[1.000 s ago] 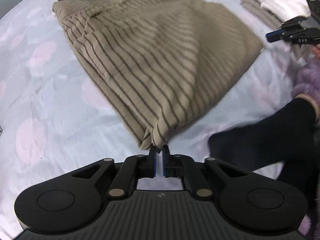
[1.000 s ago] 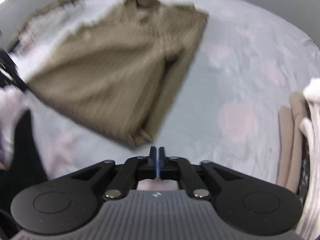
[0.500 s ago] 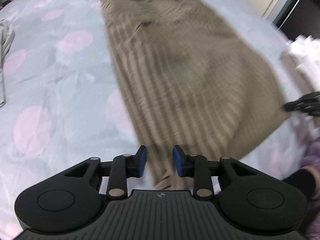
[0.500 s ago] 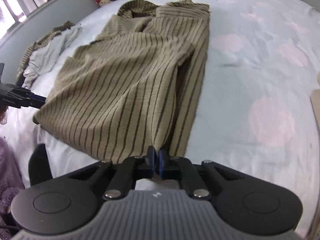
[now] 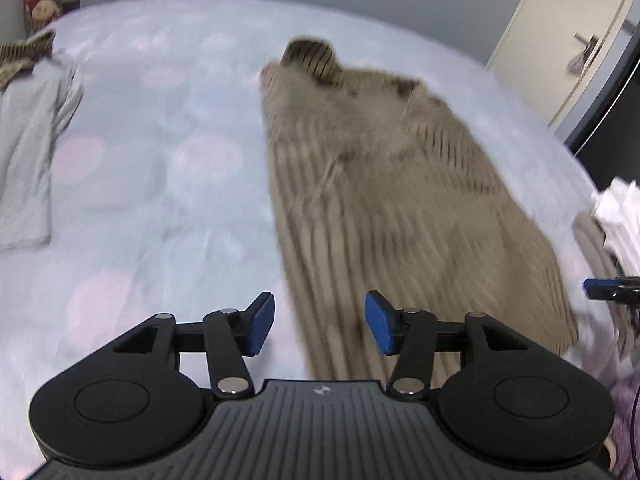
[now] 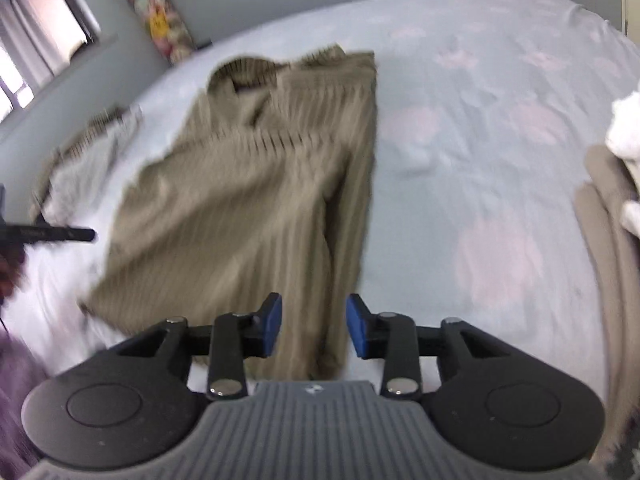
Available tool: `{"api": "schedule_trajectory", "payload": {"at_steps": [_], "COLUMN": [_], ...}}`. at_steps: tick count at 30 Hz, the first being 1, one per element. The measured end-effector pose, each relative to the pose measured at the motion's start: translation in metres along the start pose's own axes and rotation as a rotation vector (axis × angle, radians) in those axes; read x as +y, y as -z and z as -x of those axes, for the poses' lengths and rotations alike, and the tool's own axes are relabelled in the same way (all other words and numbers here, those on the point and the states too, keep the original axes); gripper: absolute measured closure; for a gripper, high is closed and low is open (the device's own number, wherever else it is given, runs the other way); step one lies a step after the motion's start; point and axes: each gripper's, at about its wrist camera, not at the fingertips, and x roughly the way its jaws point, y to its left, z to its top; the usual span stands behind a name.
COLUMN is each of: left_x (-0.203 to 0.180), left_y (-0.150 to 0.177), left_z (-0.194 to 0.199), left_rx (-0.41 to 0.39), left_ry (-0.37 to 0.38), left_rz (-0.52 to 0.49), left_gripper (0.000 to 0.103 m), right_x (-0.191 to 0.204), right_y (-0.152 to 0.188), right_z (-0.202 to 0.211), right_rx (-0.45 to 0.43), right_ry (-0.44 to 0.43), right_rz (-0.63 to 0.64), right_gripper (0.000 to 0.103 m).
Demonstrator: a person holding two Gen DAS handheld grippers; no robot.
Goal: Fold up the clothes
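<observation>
Striped shirt (image 5: 400, 216) lying part-folded lengthwise on the bed (image 5: 160, 200), both left gripper (image 5: 316, 324) and right gripper (image 6: 314, 326) wide-jawed, holding nothing above its near hem: risks snagging one layer only, dragging the fold askew.

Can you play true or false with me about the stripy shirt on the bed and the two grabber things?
1. The left gripper is open. True.
2. The right gripper is pinching the striped shirt. False: its jaws are apart, and the shirt is not clamped between them.
3. The striped shirt lies on the bedsheet, which has pink spots. True.
4. The striped shirt is bright red. False: it is tan with thin dark stripes.
5. A light grey garment lies on the bed apart from the striped shirt. True.
6. The white pile of clothes sits on top of the striped shirt. False: it is off to the side, near the bed's edge.
</observation>
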Motion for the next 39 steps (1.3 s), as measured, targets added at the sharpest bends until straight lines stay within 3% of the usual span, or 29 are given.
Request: {"api": "schedule_trajectory", "payload": {"at_steps": [10,14,16,17,18,19,20,29,32,33,35,37,39], "left_x": [0.004,0.005,0.004,0.004,0.003,0.003,0.002,-0.001,0.005,0.005,0.006,0.002,-0.003], "left_y": [-0.06,-0.082,-0.089,-0.092,-0.096,-0.1,-0.103,-0.135,-0.137,-0.133,-0.125,-0.109,-0.09], "left_z": [-0.051,-0.068,-0.072,-0.073,-0.075,-0.077,-0.078,-0.094,-0.089,-0.085,-0.077,-0.062,-0.046], "left_rx": [0.02,0.028,0.031,0.033,0.034,0.036,0.037,0.051,0.032,0.031,0.029,0.027,0.037], "left_ry": [0.004,0.001,-0.008,-0.012,-0.016,-0.02,-0.024,-0.063,-0.079,-0.07,-0.053,-0.07,-0.053], "left_rz": [-0.026,-0.039,-0.05,-0.056,-0.062,-0.068,-0.073,-0.123,-0.076,-0.065,-0.045,-0.045,-0.036], "left_gripper": [0.057,0.061,0.071,0.087,0.096,0.103,0.103,0.103,0.101,0.098,0.076,0.064,0.061], "right_x": [0.007,0.011,0.013,0.014,0.015,0.016,0.016,0.018,0.017,0.016,0.015,0.012,0.009], "right_y": [-0.066,-0.071,-0.068,-0.066,-0.064,-0.063,-0.061,-0.044,-0.042,-0.043,-0.045,-0.047,-0.048], "right_z": [-0.051,-0.066,-0.073,-0.076,-0.079,-0.082,-0.085,-0.094,-0.093,-0.092,-0.086,-0.079,-0.07], "right_rx": [-0.017,-0.007,0.0,0.005,0.011,0.016,0.024,0.055,0.055,0.053,0.04,0.026,0.015], "right_ry": [0.042,0.042,0.047,0.059,0.071,0.083,0.091,0.114,0.119,0.117,0.104,0.091,0.086], "right_rz": [0.043,0.046,0.054,0.066,0.078,0.091,0.098,0.142,0.133,0.126,0.103,0.077,0.048], "right_gripper": [0.064,0.064,0.064,0.064,0.064,0.064,0.064,0.064,0.064,0.064,0.064,0.064,0.064]}}
